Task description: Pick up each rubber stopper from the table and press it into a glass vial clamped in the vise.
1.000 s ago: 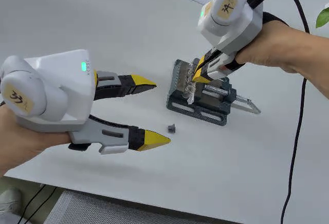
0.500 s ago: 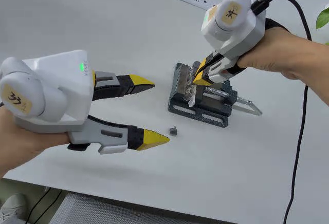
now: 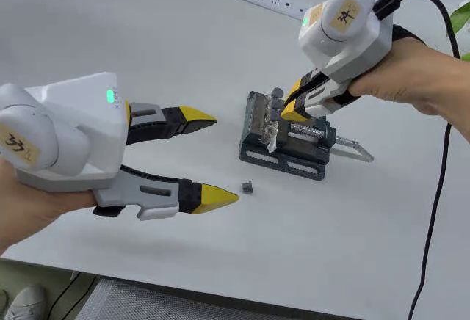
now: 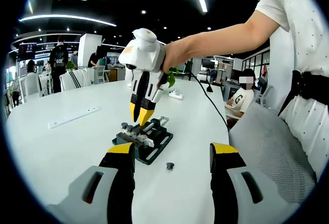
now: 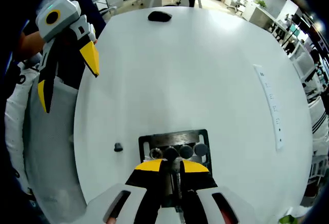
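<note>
left gripper (image 3: 222, 158): jaws wide apart, empty, held over the table (image 3: 110, 48) left of the vise | stopper (image 3: 247, 186): one loose grey piece on the table, between the left gripper's near tip and the vise | vise (image 3: 288, 155): holds a row of vials (image 3: 272, 117), several capped grey | right gripper (image 3: 291, 108): jaws together, empty, tips just above the vials

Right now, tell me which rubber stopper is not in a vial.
The lone stopper lying on the table, near the vise; the other stoppers cap vials clamped in it.
</note>
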Demonstrator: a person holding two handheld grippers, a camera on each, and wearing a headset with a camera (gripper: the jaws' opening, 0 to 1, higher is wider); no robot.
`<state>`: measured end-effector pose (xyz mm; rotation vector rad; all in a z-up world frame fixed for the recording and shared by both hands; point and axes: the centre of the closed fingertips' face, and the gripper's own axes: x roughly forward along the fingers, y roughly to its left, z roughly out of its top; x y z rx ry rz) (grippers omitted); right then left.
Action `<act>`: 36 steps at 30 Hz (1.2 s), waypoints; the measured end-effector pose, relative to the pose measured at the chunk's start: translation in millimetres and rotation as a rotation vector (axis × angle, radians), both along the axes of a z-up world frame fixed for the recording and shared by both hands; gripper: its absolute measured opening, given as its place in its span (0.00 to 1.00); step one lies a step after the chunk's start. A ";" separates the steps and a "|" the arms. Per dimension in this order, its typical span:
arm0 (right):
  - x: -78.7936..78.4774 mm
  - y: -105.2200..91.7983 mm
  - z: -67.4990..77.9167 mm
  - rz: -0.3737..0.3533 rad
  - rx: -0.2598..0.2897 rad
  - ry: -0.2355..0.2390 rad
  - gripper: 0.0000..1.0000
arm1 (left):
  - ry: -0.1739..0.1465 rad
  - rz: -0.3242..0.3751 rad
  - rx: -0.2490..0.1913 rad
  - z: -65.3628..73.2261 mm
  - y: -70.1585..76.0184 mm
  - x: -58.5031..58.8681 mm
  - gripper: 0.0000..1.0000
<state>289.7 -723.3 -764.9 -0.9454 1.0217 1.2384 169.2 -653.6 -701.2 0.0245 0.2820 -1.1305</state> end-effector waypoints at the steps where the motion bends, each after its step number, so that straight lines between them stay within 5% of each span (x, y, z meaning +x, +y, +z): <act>1: -0.9 -1.0 1.6 -0.003 0.004 -0.003 0.09 | -0.001 0.001 0.002 0.5 0.5 0.3 0.57; 20: -8.4 -17.7 32.3 -0.093 0.167 -0.062 0.20 | -0.019 -0.017 0.063 10.0 -1.5 -1.1 0.61; 36: -37.0 -28.6 43.0 -0.167 0.317 -0.059 0.28 | -0.030 -0.037 0.111 10.9 -4.0 -5.9 0.67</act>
